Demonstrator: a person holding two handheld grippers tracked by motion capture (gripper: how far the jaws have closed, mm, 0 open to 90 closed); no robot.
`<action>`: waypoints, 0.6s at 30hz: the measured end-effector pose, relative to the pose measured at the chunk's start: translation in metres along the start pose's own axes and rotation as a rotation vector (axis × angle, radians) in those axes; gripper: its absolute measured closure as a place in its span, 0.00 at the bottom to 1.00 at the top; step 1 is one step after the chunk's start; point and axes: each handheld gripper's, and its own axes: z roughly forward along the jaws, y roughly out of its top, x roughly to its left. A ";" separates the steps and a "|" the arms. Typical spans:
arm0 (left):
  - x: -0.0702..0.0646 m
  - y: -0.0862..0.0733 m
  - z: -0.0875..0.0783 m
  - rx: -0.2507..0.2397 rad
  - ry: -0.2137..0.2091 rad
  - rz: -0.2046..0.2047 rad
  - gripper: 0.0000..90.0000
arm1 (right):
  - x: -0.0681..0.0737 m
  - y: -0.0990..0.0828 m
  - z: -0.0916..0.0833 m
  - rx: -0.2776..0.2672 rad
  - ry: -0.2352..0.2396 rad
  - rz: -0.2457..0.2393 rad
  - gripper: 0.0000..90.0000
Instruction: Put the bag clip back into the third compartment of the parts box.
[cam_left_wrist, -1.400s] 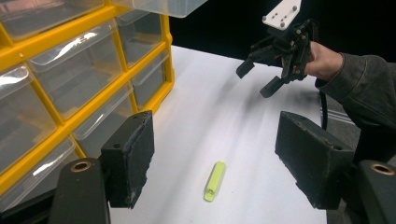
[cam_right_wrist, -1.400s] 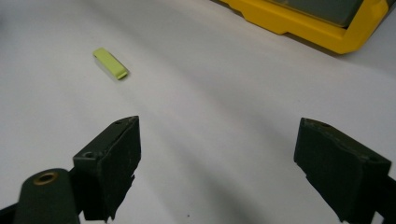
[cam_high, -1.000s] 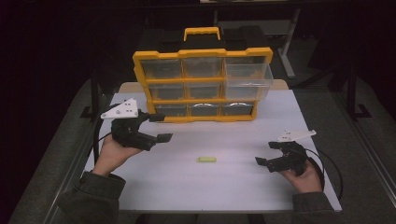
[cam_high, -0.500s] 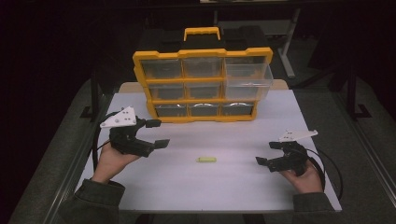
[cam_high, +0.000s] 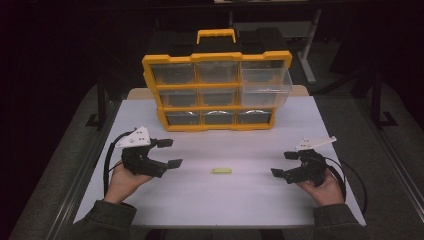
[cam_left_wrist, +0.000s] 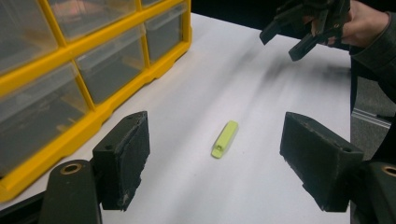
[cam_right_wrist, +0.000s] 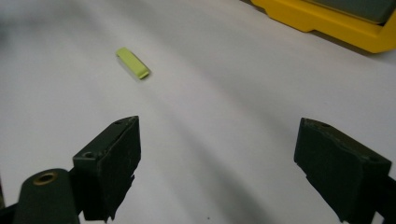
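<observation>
A small light-green flat piece (cam_high: 220, 171) lies on the white table (cam_high: 225, 200) near its middle; it appears again (cam_left_wrist: 224, 138) between my left jaws' line of sight and off to the upper left (cam_right_wrist: 133, 62) of my right jaws. My left gripper (cam_high: 170, 153) is open, held a little above the table to the left of the piece. On the other side, my right gripper (cam_high: 285, 164) is open too, and empty. A yellow organizer case (cam_high: 216, 89) with clear drawers stands at the back; its upper right drawer (cam_high: 265, 82) is pulled out.
The case's yellow frame (cam_left_wrist: 107, 70) is close on the left of my left gripper. The other hand and its gripper (cam_left_wrist: 308, 23) show far off in the left gripper view. Dark floor and metal frames surround the table.
My left gripper has moved toward me and to the right, nearer the green piece. The right gripper has stayed nearly still.
</observation>
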 end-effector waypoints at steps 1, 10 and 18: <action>-0.001 -0.002 0.001 -0.001 0.002 -0.004 0.27 | 0.000 0.001 0.001 0.000 0.002 -0.011 0.15; -0.001 -0.017 0.001 0.047 0.024 0.014 0.26 | 0.010 0.016 0.006 0.036 0.015 -0.074 0.15; 0.001 -0.025 -0.003 0.032 0.037 -0.012 0.26 | 0.020 0.031 0.012 0.070 0.034 -0.137 0.15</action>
